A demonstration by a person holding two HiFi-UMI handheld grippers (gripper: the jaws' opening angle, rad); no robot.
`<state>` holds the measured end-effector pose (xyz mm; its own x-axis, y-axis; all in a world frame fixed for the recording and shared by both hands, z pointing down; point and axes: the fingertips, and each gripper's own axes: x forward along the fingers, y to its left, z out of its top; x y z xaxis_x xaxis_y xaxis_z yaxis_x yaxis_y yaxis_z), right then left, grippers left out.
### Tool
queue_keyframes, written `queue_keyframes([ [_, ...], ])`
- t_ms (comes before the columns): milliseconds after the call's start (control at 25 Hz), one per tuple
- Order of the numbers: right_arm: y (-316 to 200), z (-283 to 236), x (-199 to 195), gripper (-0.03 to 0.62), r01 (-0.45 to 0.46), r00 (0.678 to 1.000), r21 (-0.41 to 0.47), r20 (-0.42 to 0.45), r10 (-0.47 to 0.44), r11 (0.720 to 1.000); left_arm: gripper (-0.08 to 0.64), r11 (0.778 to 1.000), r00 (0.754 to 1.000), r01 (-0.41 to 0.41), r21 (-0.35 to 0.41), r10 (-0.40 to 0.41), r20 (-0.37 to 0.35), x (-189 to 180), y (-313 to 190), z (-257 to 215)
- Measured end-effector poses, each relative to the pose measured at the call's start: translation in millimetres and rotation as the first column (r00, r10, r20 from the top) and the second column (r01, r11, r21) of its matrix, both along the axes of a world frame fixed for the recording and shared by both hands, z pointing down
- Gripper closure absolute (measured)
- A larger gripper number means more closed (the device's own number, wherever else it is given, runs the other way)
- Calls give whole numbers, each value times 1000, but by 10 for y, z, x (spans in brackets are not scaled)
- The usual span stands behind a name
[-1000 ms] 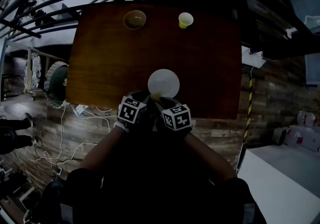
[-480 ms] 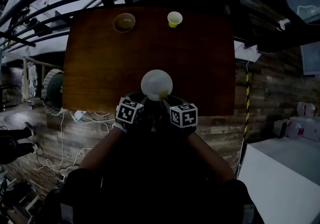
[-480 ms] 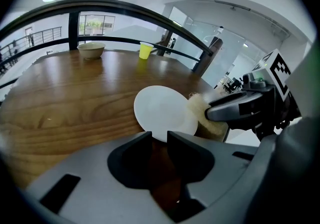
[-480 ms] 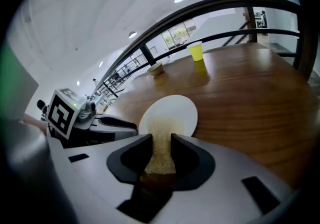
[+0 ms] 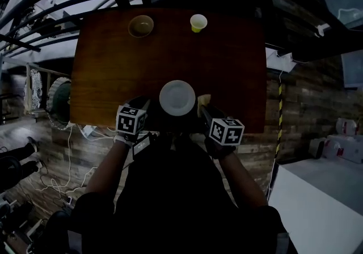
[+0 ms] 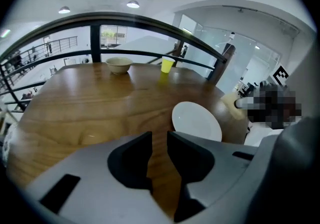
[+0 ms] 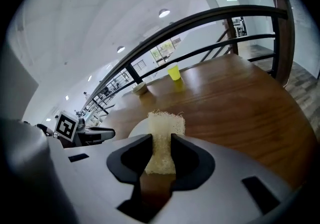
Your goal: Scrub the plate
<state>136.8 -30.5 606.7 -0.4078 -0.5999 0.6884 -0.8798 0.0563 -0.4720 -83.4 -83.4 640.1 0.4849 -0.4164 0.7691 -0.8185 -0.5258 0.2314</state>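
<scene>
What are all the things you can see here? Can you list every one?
Table: one, brown wood, under everything.
Plate: one, white, on the near side of the table, between the two grippers.
Bowl: one, beige, on the far side of the table, to the left.
Cup: one, yellow, on the far side of the table, right of the bowl.
Sponge: one, pale yellow, sticking out of the right gripper's jaws.
Railing: one, black, behind the table.
Cables: several, white, on the floor to the left.
Left gripper: one, grey, left of the plate, jaws slightly apart with nothing between them.
Right gripper: one, grey, right of the plate, jaws shut on the sponge.
</scene>
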Motion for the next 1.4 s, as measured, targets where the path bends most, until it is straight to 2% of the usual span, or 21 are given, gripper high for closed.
queue_keyframes([
  [160,-95,-320,7,465,18,1000,76,-12,-17,997,456,992,994,107,66,-106,-13,-392,-216,-320],
  [320,-148,-617,-7,465,45,999,138,-21,-42,989,456,969,976,216,123,-212,-40,-753,-372,-626],
  [400,-196,-752,-13,465,47,999,161,-12,-46,986,456,957,968,251,146,-244,-64,-859,-468,-793],
  [520,-282,-957,-57,465,41,999,202,11,-45,979,456,944,962,266,196,-248,-112,-866,-619,-1121],
  [600,-300,-1102,-103,465,40,999,233,26,-47,972,456,940,965,248,234,-220,-141,-763,-627,-1383],
  [760,-285,-1457,-190,465,48,998,309,32,-61,950,456,932,967,181,314,-110,-231,-372,-487,-1996],
  [960,-209,-1903,-383,465,62,991,401,81,-102,914,456,916,938,88,392,57,-341,235,-178,-2678],
  [1040,-151,-2039,-472,465,87,989,442,67,-129,893,456,907,915,68,416,109,-388,478,-31,-2867],
  [1160,-108,-2145,-570,465,128,987,487,19,-157,864,456,926,861,72,371,130,-491,770,162,-2974],
  [1240,-95,-2195,-596,465,132,987,510,14,-162,850,456,940,839,63,335,131,-528,916,263,-2947],
  [1400,-99,-2328,-635,465,143,986,554,-9,-165,820,456,951,845,-4,310,170,-508,1078,377,-2840],
])
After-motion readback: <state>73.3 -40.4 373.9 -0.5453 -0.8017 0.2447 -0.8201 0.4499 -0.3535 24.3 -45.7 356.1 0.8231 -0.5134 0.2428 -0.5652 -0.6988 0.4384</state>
